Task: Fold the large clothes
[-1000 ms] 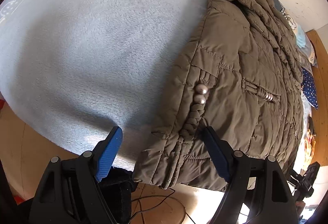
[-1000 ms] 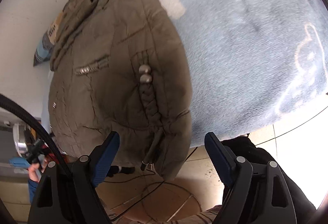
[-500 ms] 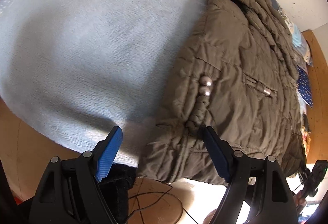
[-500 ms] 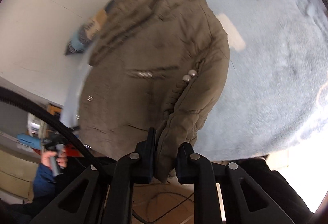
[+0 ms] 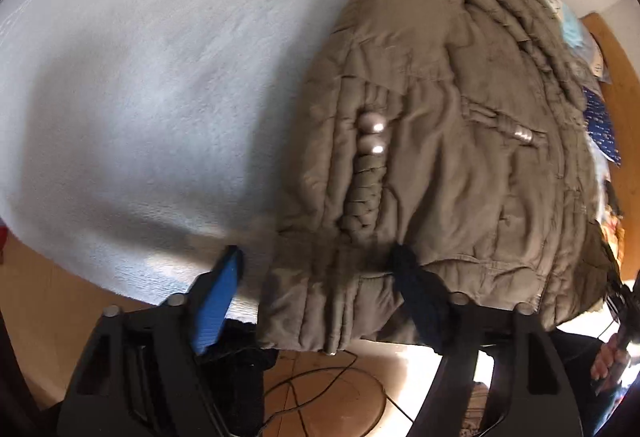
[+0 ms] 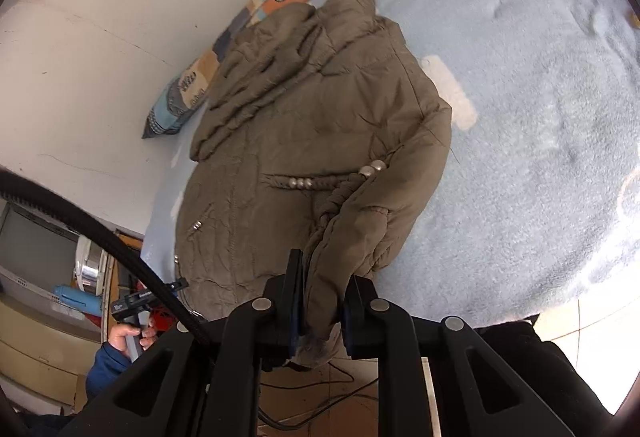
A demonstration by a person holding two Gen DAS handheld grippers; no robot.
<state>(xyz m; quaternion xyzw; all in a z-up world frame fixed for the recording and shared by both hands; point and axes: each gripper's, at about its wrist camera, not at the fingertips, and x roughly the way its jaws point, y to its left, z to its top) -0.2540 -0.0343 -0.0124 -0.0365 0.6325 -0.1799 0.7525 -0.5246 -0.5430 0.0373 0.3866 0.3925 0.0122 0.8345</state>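
An olive-brown padded jacket [image 5: 440, 125] lies on a light blue fleece bedcover [image 5: 140, 77], its hem hanging over the near bed edge. My left gripper [image 5: 316, 289] is open, its blue-padded fingers on either side of the hem corner, not clamped. In the right wrist view my right gripper [image 6: 320, 301] is shut on the jacket's [image 6: 312, 141] hem corner and lifts that corner off the bedcover [image 6: 540, 117]. Two silver beads [image 5: 372, 135] sit on a braided cord.
A patchwork pillow [image 6: 248, 33] lies against the white wall behind the jacket. A dark blue starry cloth [image 5: 604, 129] lies at the far side. Cables [image 5: 320, 385] run over the tiled floor below the bed edge. Shelving [image 6: 44, 269] stands at the left.
My right gripper has closed on the jacket's hem corner and raised it. My left gripper has moved in around the hem, still open.
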